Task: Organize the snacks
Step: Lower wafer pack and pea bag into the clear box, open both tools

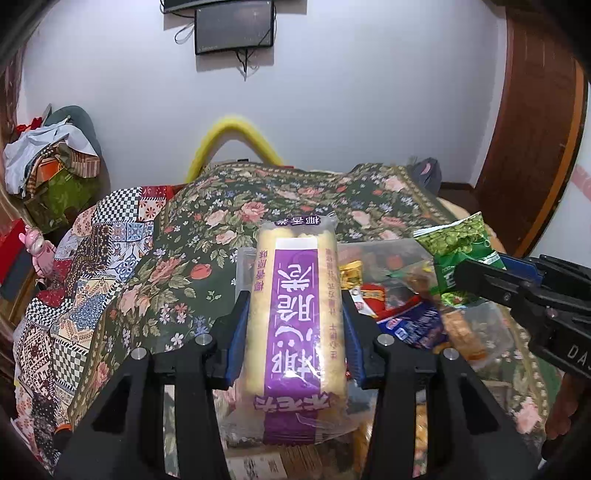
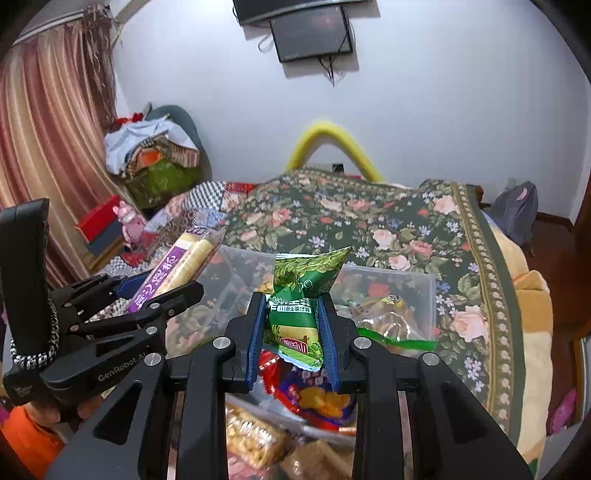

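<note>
Floral bedspread [image 2: 369, 218] covers the bed under a white wall with a dark screen [image 2: 314, 35]. Left gripper [image 1: 295, 332] is clamped on a long purple-and-yellow wafer pack [image 1: 295, 325], held lengthwise above the near pile of snacks. Right gripper [image 2: 293, 332] pinches a green snack packet [image 2: 299, 295] (upright, top corner flared) over the clear plastic bin [image 2: 413, 284], where loose snack packets [image 2: 317, 398] lie.

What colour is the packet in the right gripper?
Green packet, with a leafy print and white lettering; clearest in the right wrist view.
</note>
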A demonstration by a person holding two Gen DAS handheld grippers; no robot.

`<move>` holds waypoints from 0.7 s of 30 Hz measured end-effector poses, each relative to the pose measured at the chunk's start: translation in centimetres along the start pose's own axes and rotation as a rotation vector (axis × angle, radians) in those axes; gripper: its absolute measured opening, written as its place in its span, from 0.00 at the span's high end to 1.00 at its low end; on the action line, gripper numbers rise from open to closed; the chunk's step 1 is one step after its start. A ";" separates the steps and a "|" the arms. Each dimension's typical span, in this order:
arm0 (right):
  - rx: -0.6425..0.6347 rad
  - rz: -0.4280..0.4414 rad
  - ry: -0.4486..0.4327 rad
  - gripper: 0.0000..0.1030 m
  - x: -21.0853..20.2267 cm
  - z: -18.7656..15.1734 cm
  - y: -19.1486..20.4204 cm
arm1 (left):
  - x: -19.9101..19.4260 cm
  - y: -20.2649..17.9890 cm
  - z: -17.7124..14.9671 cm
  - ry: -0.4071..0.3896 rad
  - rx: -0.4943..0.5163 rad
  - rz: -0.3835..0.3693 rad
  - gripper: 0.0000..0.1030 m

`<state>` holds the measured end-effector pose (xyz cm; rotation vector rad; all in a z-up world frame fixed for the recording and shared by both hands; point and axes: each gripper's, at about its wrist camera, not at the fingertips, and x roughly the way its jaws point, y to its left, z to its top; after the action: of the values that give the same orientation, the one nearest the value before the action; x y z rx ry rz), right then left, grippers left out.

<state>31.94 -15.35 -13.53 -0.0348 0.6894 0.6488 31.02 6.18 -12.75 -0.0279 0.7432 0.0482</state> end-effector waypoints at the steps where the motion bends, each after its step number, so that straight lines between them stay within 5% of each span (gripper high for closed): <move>1: -0.002 -0.001 0.010 0.75 0.4 0.0 -0.2 | 0.5 0.1 0.1 0.006 -0.004 0.000 0.56; 9: -0.030 -0.031 0.122 0.75 4.3 0.4 -0.4 | 4.6 0.6 0.3 0.085 -0.020 -0.010 0.56; 21: -0.051 -0.053 0.142 0.68 5.4 0.4 -0.5 | 5.6 0.8 0.3 0.108 -0.026 -0.033 0.55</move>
<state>35.66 -12.68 -16.56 -0.1467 0.8065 0.6172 35.26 7.17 -16.31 -0.0683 0.8499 0.0248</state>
